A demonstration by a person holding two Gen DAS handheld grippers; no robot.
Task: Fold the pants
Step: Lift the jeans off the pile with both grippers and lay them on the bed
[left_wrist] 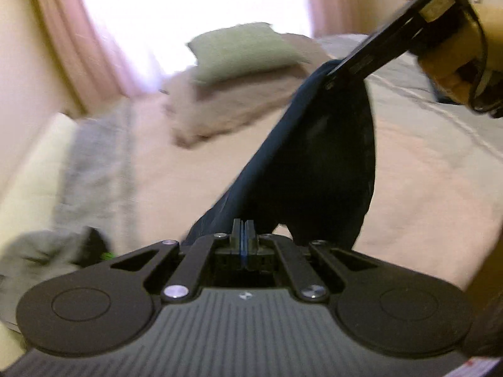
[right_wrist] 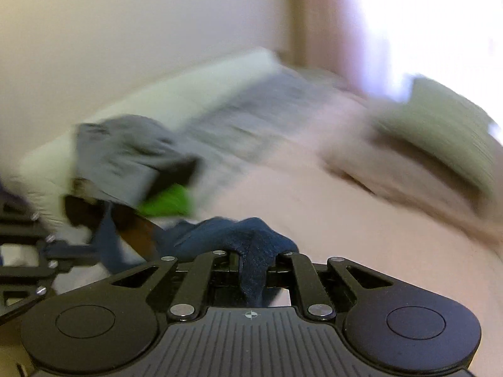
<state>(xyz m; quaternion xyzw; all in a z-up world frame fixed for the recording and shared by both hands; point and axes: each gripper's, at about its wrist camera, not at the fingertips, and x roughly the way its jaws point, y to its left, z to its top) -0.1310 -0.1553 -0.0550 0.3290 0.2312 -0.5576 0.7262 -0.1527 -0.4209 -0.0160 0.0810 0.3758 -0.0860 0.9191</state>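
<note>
Over the bed (left_wrist: 424, 163), left wrist view: your left tongs (left_wrist: 242, 235) are clamped on the navy pants (left_wrist: 314, 163), which stretch up toward one o'clock into your right tongs (left_wrist: 336, 73). Right wrist view: right tongs (right_wrist: 253, 256) pinch bunched navy cloth; a grey garment (right_wrist: 125, 157) lies at ten o'clock.

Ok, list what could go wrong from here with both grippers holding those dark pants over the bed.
1. The left gripper seems to pinch only a thin edge of the navy pants; it may slip free.
2. The right gripper clamps a bunched wad, so the fold could come out uneven.
3. The grey garment lies close on the bed; the hanging cloth may drag across it.
</note>
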